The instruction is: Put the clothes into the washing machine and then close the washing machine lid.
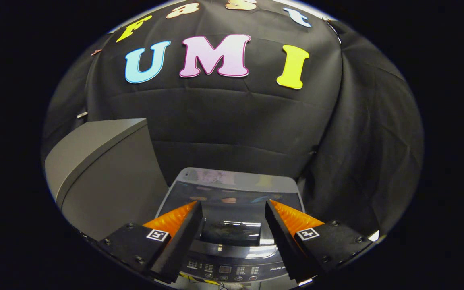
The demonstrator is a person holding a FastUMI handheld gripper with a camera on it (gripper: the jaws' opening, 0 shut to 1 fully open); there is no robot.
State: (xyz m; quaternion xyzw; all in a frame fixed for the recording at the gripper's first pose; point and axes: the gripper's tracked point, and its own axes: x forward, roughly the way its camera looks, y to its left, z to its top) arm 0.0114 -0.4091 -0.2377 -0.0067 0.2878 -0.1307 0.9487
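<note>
A grey top-loading washing machine (236, 177) stands below and ahead of me against the black cloth wall. Its dark glass lid (232, 209) lies flat on the machine and mirrors the wall. A glossy recess (230, 233) sits at the lid's front edge, between my fingers. The control panel (224, 272) with small buttons runs along the machine's near edge, under the fingers. My gripper (233, 202) hovers above the lid, open wide, with nothing between its fingers. The fingertips reach to about the middle of the lid.
A tall grey cabinet (103, 177) stands close to the left of the washing machine, its top higher than the lid. Black cloth (361, 161) hangs behind and to the right of the machine.
</note>
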